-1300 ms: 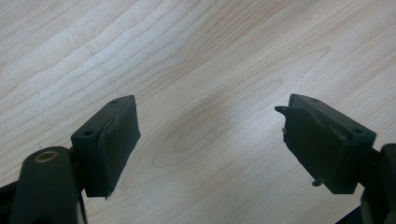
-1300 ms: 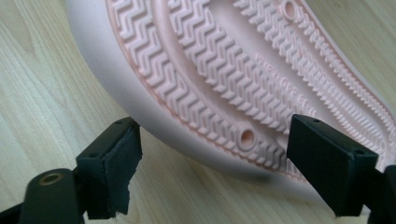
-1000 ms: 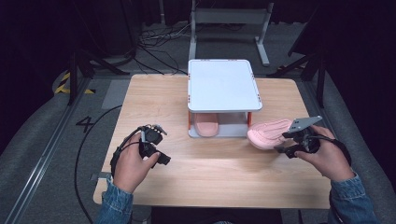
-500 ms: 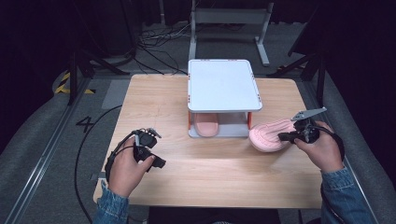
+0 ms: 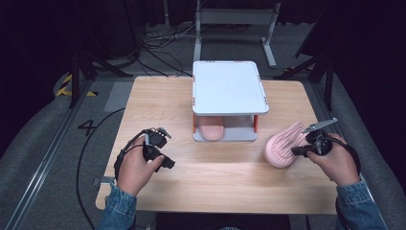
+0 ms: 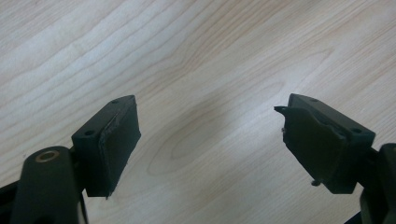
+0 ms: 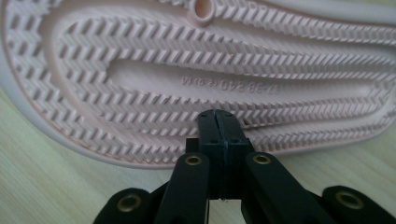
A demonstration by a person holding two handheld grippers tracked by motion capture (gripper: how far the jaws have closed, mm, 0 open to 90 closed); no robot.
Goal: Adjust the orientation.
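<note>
Dark room all around, one pale wooden table (image 5: 225, 177) in the middle. Two pink slippers on show: one slipper (image 5: 211, 128) tucked on the lower level of the single white two-tier rack (image 5: 228, 87) at the table's far centre, toe towards the near side; the other slipper (image 5: 282, 146) out on the right, tipped up with its ridged sole (image 7: 187, 88) showing. Two grippers. The left gripper (image 6: 210, 140) hovers over bare wood near the left, jaws spread wide, holding nothing. The right gripper (image 7: 217, 122) has its jaws pressed together, tips right against that sole; whether they pinch anything, I cannot tell.
</note>
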